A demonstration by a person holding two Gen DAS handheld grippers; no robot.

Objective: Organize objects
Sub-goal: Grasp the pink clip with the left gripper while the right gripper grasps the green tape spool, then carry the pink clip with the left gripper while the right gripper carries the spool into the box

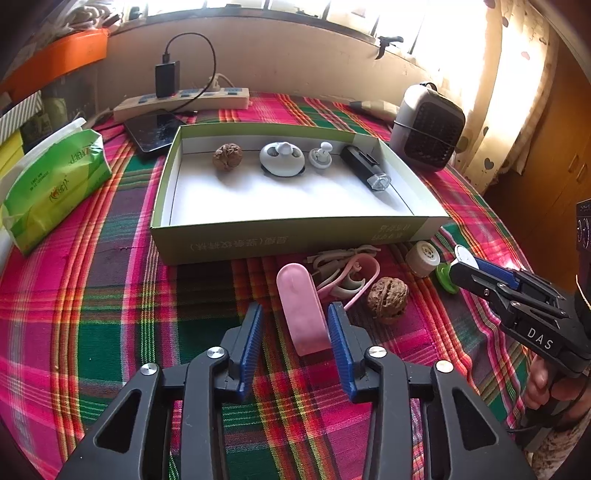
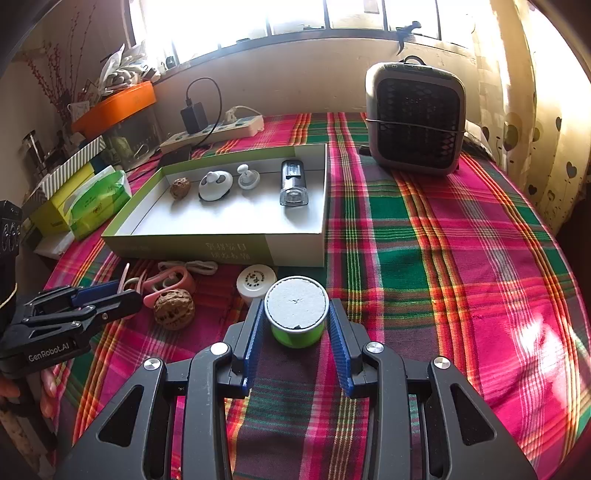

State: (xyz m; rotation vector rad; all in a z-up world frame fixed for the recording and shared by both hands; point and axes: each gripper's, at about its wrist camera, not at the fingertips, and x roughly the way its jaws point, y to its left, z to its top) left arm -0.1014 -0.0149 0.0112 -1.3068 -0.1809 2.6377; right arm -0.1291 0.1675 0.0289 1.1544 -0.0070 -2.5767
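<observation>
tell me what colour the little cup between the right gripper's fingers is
Bright green sides with a pale grey-white top; the little cup shows best in the right wrist view, between the right gripper fingers.

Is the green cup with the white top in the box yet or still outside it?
Outside. The green cup stands on the tablecloth in front of the box, between the right claw's fingers.

Strong backlight from the window (image 2: pixel 288 14), blown out to white

Sun glares on the curtain (image 1: pixel 509 74) and on the plaid cloth (image 2: pixel 539 332) right of the right gripper (image 2: pixel 295 325); both fisheye views bend and darken at the edges, near objects stay sharp
</observation>
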